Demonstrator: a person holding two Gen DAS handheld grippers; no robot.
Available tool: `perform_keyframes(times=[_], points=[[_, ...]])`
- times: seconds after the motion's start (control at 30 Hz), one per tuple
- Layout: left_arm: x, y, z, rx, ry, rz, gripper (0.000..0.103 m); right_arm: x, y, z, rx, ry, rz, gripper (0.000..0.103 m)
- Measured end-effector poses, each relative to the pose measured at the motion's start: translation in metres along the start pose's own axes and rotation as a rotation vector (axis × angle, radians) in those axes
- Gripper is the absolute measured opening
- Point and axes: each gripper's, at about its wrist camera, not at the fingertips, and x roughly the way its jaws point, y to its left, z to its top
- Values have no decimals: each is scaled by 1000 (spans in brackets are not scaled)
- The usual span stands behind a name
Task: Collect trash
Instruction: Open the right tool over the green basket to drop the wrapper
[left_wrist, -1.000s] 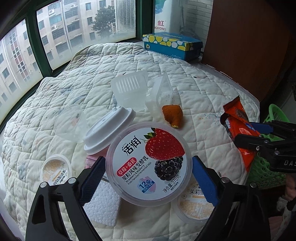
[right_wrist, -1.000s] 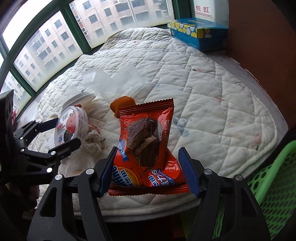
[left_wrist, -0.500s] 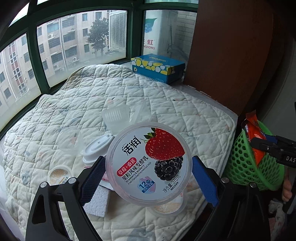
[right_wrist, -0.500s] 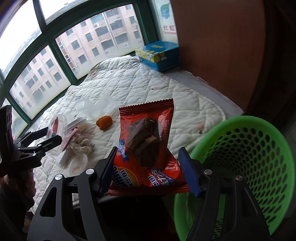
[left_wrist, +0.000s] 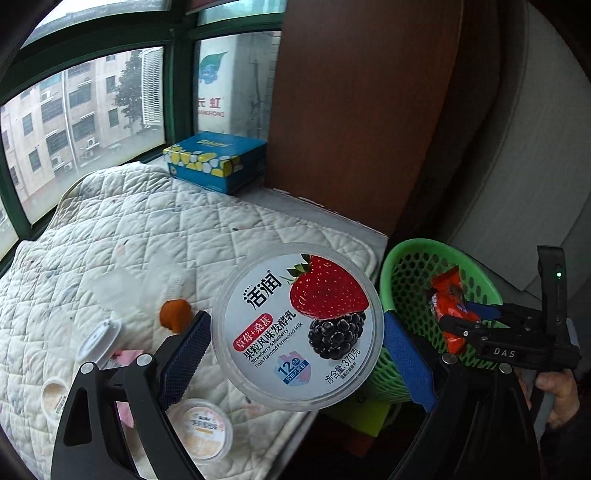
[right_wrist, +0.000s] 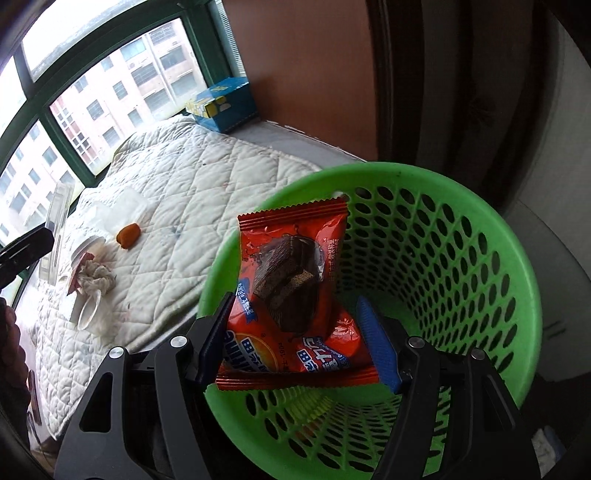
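Observation:
My left gripper is shut on a round yogurt tub lid printed with a strawberry and a blackberry, held above the quilt's right edge beside the green basket. My right gripper is shut on a red snack wrapper with a chocolate cake picture, held over the open mouth of the green basket. The right gripper with the wrapper also shows in the left wrist view, over the basket.
On the white quilt lie an orange piece of peel, clear plastic cups, a white cup lid, small round lids and crumpled tissue. A blue tissue box stands by the window. A brown wall panel rises behind.
Both grippers moved right, away from the quilt toward the basket. The right gripper with the wrapper is now over the basket's mouth; the left gripper with the lid is now beside the basket.

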Motion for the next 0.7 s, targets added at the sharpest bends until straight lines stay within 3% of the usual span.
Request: perform_keyframes(times=[0.27, 0.7], points=[[29, -58, 15, 76, 21, -68, 89, -11, -24, -12, 30, -11, -20, 81], [26, -61, 20, 178, 80, -120, 89, -52, -62, -19, 76, -101, -77, 87]])
